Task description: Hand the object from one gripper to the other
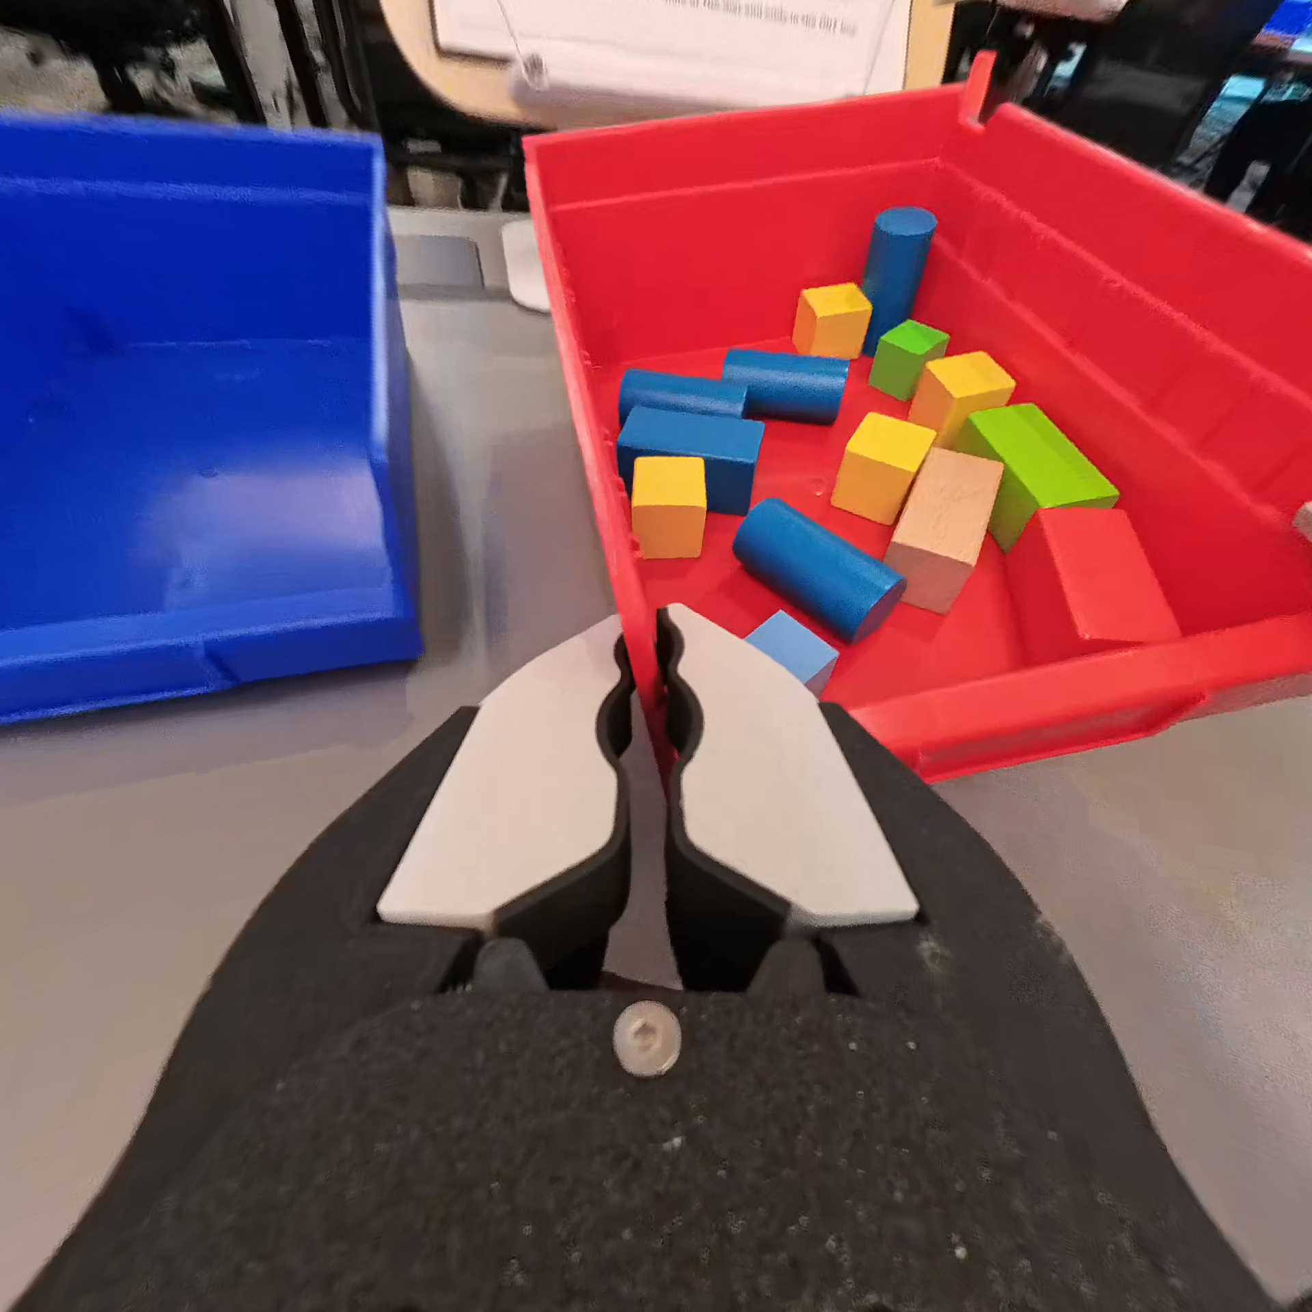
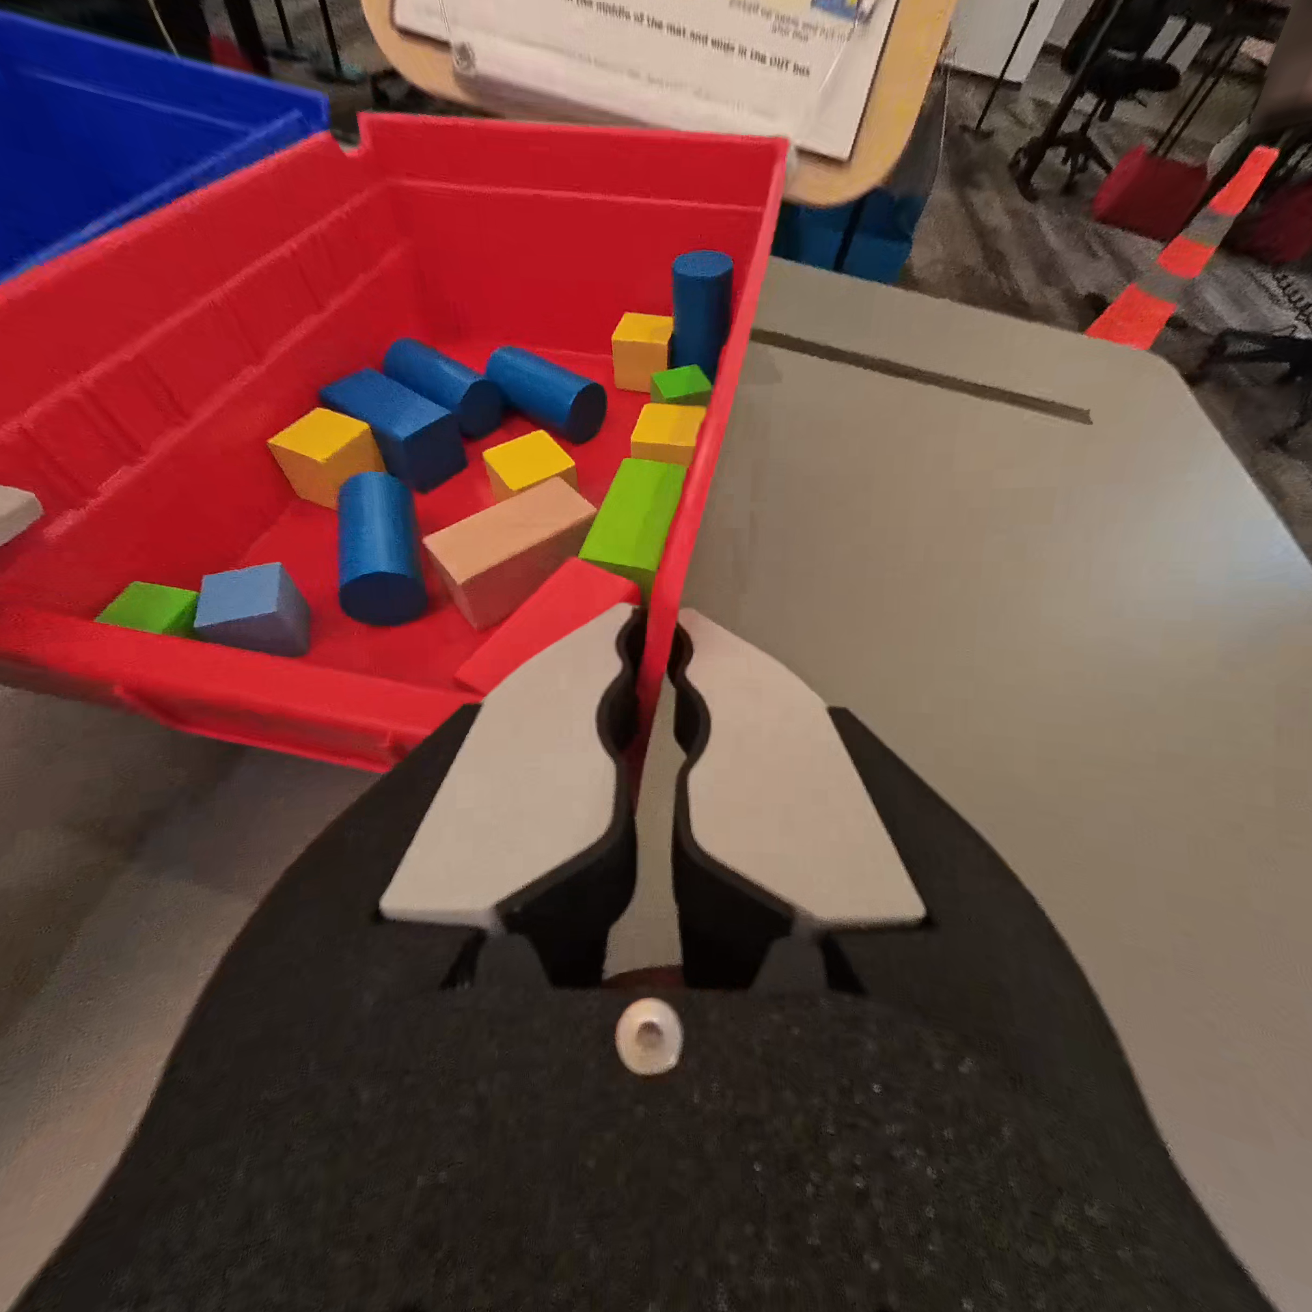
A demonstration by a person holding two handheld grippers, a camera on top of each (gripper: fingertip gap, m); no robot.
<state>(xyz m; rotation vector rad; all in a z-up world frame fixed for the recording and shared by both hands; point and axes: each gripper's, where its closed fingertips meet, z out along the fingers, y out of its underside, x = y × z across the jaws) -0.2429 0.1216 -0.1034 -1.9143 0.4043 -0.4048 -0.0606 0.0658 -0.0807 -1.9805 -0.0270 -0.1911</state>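
A red plastic bin (image 1: pixel 781 163) holds several wooden blocks: blue cylinders (image 1: pixel 816 568), yellow cubes (image 1: pixel 667 507), green blocks (image 1: pixel 1036 461), a plain wooden block (image 1: pixel 944 529) and a red block (image 1: pixel 1093 582). My left gripper (image 1: pixel 646 625) is shut on the bin's left wall near its front corner. My right gripper (image 2: pixel 657 625) is shut on the right wall of the bin (image 2: pixel 568 163) near its front corner. The bin looks tilted in both views. A grey tip of the other gripper shows at the far wall in each view (image 1: pixel 1303 522) (image 2: pixel 14 511).
An empty blue bin (image 1: pixel 192 397) stands left of the red one on the grey table (image 1: pixel 213 852). It also shows in the right wrist view (image 2: pixel 106 128). A wooden board with a paper sheet (image 2: pixel 639 57) stands behind. The table's right edge (image 2: pixel 1242 440) is close by.
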